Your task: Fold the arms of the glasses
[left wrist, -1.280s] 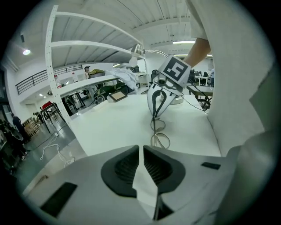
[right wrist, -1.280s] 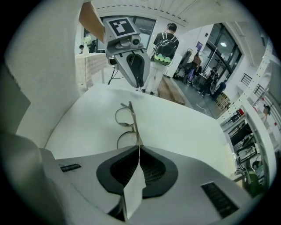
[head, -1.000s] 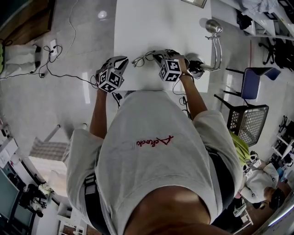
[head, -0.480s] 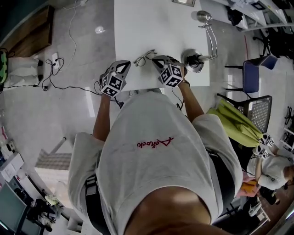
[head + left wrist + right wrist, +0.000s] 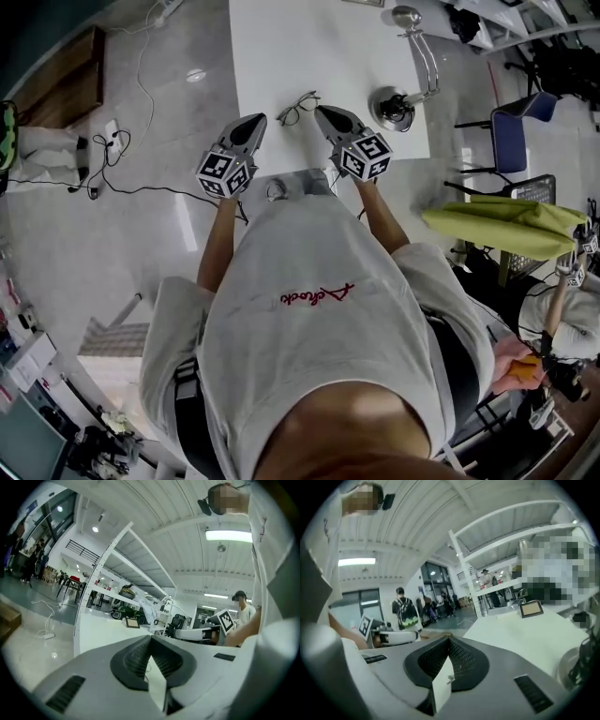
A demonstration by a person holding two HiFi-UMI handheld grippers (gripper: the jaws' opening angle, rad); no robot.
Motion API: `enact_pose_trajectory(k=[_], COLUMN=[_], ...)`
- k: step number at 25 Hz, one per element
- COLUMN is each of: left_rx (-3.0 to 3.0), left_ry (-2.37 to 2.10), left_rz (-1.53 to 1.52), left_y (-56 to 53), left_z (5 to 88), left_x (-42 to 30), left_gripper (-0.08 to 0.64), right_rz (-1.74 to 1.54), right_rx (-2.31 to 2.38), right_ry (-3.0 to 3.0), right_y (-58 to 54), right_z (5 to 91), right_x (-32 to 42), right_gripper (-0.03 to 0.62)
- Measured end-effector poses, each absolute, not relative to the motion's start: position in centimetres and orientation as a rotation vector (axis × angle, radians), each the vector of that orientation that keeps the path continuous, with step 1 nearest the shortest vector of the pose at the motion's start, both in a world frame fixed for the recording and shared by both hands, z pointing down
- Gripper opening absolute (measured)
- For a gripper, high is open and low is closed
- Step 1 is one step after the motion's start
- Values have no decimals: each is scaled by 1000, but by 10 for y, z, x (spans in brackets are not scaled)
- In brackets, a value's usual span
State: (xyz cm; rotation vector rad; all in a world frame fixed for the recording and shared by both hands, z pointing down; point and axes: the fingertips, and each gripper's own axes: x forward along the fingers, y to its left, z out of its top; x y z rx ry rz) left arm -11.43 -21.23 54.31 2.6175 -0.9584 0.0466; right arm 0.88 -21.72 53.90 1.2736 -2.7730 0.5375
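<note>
The thin dark-framed glasses [image 5: 298, 107] lie on the white table [image 5: 309, 47] near its front edge, between my two grippers and touching neither. They are too small to tell how the arms stand. My left gripper [image 5: 257, 121] hovers just left of them at the table's edge, jaws closed tip to tip with nothing between them [image 5: 150, 638]. My right gripper [image 5: 322, 112] hangs just right of the glasses, also shut and empty [image 5: 449, 639]. Neither gripper view shows the glasses clearly.
A desk lamp stands at the table's right, its round base [image 5: 390, 107] close to my right gripper. A small framed stand [image 5: 532, 608] sits at the table's far end. Cables [image 5: 122, 141] trail on the floor to the left. A blue chair [image 5: 514, 139] stands right of the table.
The right gripper, which was at the glasses a second ago, has drawn back toward the person. The left gripper has also pulled back a little. The glasses stay on the table.
</note>
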Motion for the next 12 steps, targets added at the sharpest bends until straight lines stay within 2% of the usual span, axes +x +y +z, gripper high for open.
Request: enact_pose_trajectory(k=[3, 12], left_rx=[2609, 2613], left_ry=[-924, -878], left_rz=[31, 8], left_y=[-201, -170], left_z=[545, 551], left_x=[-115, -103], left_gripper=[29, 29], right_rz=[627, 371], right_rx=[1429, 1366], right_ry=[-2842, -2731], right_y=[-206, -168], right_z=[524, 531], right_x=[20, 13], right_gripper=[37, 37])
